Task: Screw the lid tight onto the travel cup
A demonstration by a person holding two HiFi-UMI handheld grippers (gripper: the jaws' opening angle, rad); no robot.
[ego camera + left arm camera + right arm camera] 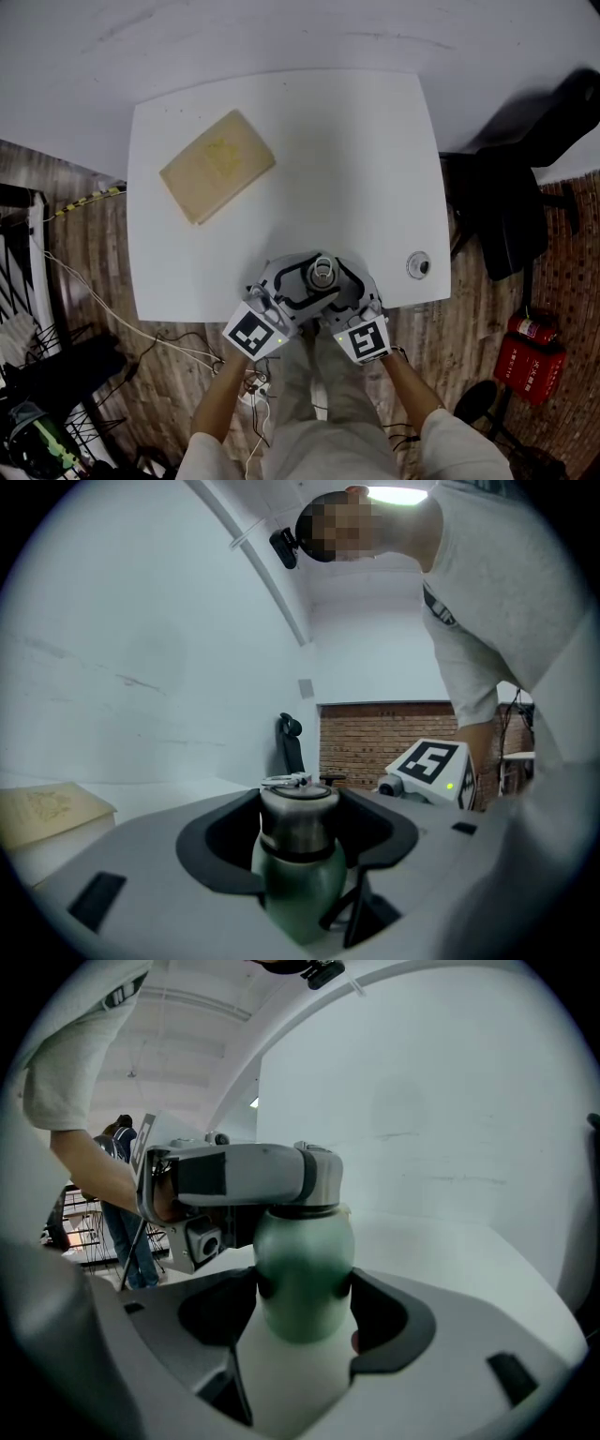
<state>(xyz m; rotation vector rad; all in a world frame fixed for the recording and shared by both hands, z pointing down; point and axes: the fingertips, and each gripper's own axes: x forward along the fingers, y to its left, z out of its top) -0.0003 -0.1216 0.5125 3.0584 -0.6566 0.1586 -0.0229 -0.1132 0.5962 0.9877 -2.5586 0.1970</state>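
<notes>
The right tool [302, 1302] is pinching the green round travel cup [302, 1251] at the white table's [356, 169] near edge. The left tool [300, 841] seems to be squeezing its shiny silver metal lid [298, 816].

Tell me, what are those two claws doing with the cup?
Left gripper clamped on lid. Right gripper clamped on travel cup. Cup upright, near table edge. Tan block well clear.
</notes>
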